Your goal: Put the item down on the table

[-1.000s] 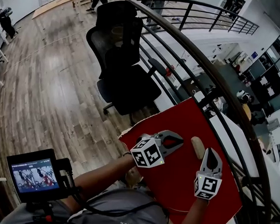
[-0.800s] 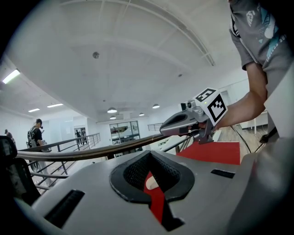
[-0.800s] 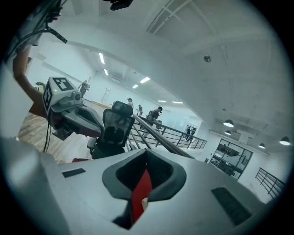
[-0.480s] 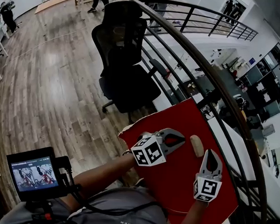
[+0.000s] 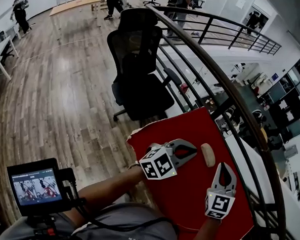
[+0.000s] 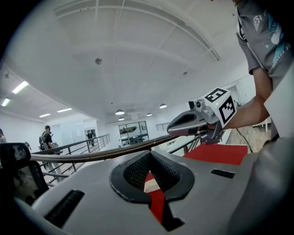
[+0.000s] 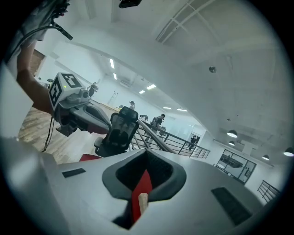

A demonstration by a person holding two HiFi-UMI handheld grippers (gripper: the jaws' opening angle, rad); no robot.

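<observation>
A pale, oval wooden item (image 5: 207, 154) lies flat on the red table (image 5: 185, 200), near its far side. My left gripper (image 5: 191, 149) hovers just left of the item, jaws together with nothing between them. My right gripper (image 5: 226, 168) points up at the item from the near right, shut and empty as well. In the left gripper view the closed jaws (image 6: 149, 153) frame a strip of red table and a bit of the pale item (image 6: 152, 186). Through the closed jaws (image 7: 147, 153) of the right gripper view, the item's end (image 7: 143, 200) shows on the red surface.
A dark curved railing (image 5: 228, 91) runs close behind the table's far edge, with a drop to a lower floor beyond. A black office chair (image 5: 140, 65) stands on the wooden floor to the upper left. A small monitor (image 5: 34, 186) sits at the lower left. People stand far off.
The head view has tilted up a little. The item and both grippers keep nearly the same places on the red table, and the right gripper has drawn back slightly.
</observation>
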